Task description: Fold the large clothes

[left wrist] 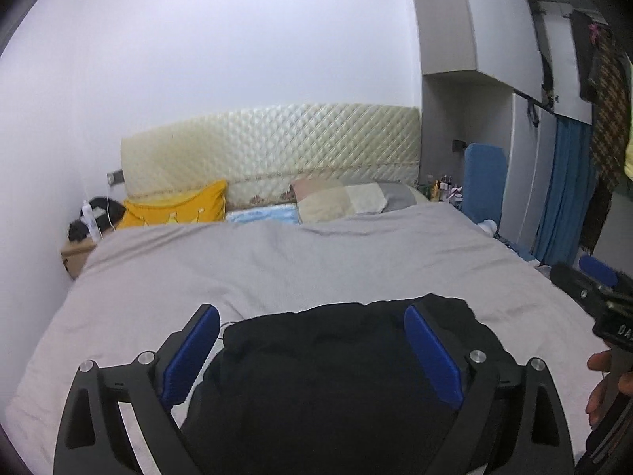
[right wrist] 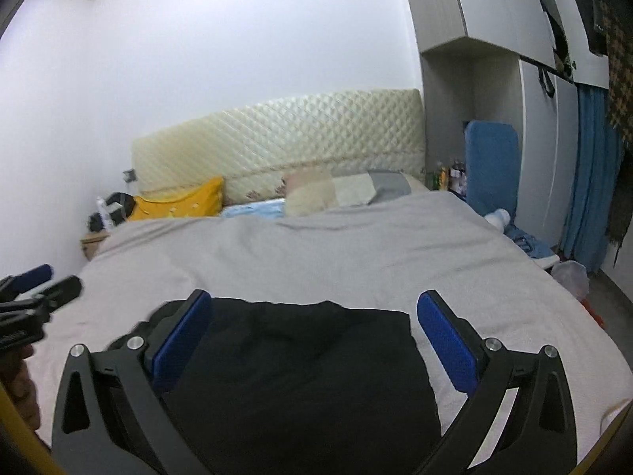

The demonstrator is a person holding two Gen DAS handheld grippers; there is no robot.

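Left gripper [left wrist: 312, 326]: we see it spread wide, nothing pinched.
Right gripper [right wrist: 314, 314]: spread too, empty.
Garment [left wrist: 336, 376]: black, lying on the bed [left wrist: 277, 261] below both.
Risk: we judge the fold loose; a careless re-grab could drag it open or bunch layers.
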